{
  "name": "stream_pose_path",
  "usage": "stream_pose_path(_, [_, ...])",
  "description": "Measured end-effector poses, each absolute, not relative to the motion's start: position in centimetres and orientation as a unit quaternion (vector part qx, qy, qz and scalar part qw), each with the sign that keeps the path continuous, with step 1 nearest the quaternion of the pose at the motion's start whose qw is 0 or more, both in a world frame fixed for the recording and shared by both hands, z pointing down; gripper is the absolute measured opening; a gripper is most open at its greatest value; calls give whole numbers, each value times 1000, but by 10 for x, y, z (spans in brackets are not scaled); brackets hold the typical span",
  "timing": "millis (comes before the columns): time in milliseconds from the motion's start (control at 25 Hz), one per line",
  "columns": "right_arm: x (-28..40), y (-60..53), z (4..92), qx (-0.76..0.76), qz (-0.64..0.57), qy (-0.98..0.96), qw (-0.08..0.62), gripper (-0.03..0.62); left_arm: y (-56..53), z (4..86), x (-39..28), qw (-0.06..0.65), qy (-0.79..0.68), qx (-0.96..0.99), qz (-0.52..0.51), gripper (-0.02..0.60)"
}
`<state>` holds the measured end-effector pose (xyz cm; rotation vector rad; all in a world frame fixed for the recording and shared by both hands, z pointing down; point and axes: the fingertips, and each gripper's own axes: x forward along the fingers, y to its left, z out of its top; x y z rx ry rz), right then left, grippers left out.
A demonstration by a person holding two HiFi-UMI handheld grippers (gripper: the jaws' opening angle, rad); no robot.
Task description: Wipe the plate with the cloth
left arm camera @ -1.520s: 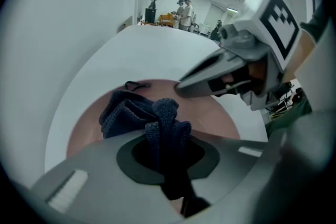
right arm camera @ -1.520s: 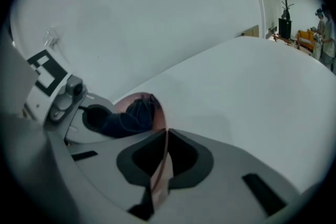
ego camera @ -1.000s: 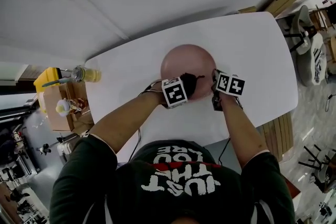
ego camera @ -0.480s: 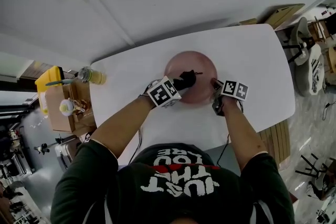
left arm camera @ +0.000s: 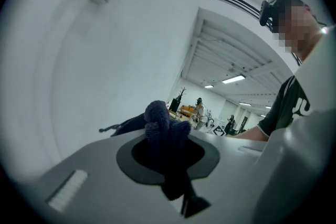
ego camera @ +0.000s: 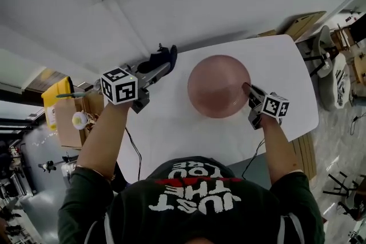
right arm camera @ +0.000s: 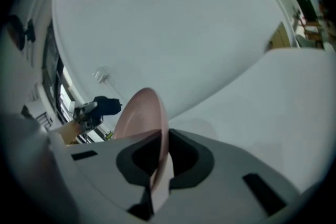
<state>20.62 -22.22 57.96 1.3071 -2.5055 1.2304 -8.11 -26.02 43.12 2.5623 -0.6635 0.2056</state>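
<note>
Since the earlier frames, the plate [ego camera: 219, 86] had been raised and tilted off the worktop [ego camera: 171, 134] by its right rim, and the cloth [ego camera: 164, 56] had left it, going up and to the left. The right tongs [ego camera: 250, 93] gripped that rim, their jaws having just closed slightly further on it. The left tongs [ego camera: 162, 64] were clamped on the bunched cloth, well apart from the plate's left edge. To resume wiping, the left hand would probably need to carry the cloth rightward, back onto the plate.

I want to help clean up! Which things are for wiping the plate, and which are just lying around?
For the job: pink plate; dark cloth; left claw holding the cloth; right claw, just closed tighter on the plate's rim.
Lying about: yellow box; cardboard box; chair.
</note>
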Motion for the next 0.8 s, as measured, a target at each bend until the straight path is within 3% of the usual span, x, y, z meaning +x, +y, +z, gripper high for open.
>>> stream_pose_path(200, [172,-223,510,377,283,-878,80,18,-266,382,-74,204,-204,953,95,54])
stream_pose_path(400, [136,-221,485,363,256,-890,100,17,-254,357,-36,171,-154,965,129,54])
stream_pose_path(800, [169,-279,459,502,384,-774,-33,17,-189,336,29,57,-158,975,147,54])
